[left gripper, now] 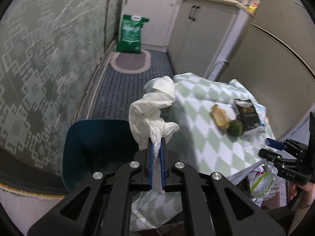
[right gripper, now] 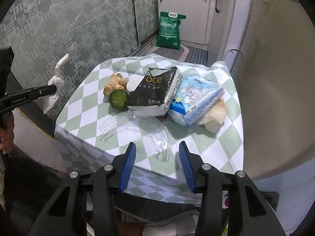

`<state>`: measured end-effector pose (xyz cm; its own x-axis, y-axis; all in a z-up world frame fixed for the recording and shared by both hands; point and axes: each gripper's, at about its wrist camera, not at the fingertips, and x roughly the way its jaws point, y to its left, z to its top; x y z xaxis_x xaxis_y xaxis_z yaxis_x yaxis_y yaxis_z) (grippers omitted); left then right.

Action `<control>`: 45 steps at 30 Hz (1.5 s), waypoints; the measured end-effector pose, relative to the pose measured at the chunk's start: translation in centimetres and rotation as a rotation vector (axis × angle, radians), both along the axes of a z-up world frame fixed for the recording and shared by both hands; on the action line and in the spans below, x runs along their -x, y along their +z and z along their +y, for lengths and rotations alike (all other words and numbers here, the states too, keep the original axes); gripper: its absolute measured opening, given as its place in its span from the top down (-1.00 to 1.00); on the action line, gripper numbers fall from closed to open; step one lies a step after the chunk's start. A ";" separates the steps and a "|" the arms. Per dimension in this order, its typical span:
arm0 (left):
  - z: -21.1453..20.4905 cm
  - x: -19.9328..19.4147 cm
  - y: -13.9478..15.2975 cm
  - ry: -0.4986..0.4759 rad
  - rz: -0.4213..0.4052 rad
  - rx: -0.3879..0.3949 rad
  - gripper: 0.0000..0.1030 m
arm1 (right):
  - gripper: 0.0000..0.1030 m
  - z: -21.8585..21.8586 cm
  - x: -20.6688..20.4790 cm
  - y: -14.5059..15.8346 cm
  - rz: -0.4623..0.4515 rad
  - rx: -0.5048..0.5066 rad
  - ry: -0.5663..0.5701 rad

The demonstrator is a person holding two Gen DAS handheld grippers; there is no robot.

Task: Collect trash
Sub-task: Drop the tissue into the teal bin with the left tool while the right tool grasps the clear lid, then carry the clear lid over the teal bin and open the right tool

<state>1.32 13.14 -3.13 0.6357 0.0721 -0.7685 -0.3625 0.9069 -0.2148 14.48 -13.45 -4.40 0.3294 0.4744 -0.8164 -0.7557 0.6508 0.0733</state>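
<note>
Left gripper (left gripper: 157, 144) is pinched tight on a crumpled white plastic bag (left gripper: 152, 110), holding it in the air beside the dark teal plastic bin (left gripper: 94, 137), not quite over the mouth. If it lets go here, I'd say the light bag could drift and miss. Right gripper (right gripper: 157, 157), jaws wide and empty, hovers at the clear plastic lid (right gripper: 135, 129) on the green-and-white checked tablecloth (right gripper: 212, 151); that slick, thin edge may slip or skid off.
</note>
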 end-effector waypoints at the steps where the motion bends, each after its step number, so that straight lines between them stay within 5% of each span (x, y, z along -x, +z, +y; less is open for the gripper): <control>1: 0.4 0.1 -0.3 0.008 0.008 0.006 0.87 | 0.14 0.1 0.0 0.0 -0.003 0.003 0.000; 5: 1.5 0.3 -1.8 0.035 0.057 0.029 0.87 | 0.21 0.5 -0.1 -0.3 -0.010 0.018 0.006; 14: 3.5 -0.3 -5.9 0.082 0.187 0.042 0.85 | 0.80 1.2 -0.1 -0.3 -0.001 0.022 0.010; 21: 4.3 -1.3 -7.6 0.122 0.244 0.009 0.48 | 0.93 1.0 0.3 0.2 -0.006 0.016 0.009; 22: 4.3 -1.3 -7.6 0.120 0.246 0.006 0.29 | 0.93 0.9 0.3 0.3 -0.008 0.015 0.007; 24: 4.1 -1.2 -7.3 0.124 0.239 -0.010 -0.01 | 0.93 0.5 0.4 0.6 -0.014 0.008 0.002; 36: 2.4 -0.7 -4.2 0.077 0.135 -0.033 -0.42 | 0.93 -0.8 1.2 4.5 -0.094 -0.072 -0.040; 45: 0.7 1.2 -0.2 -0.014 -0.020 -0.124 -0.73 | 0.93 2.9 2.3 6.1 -0.127 -0.106 -0.012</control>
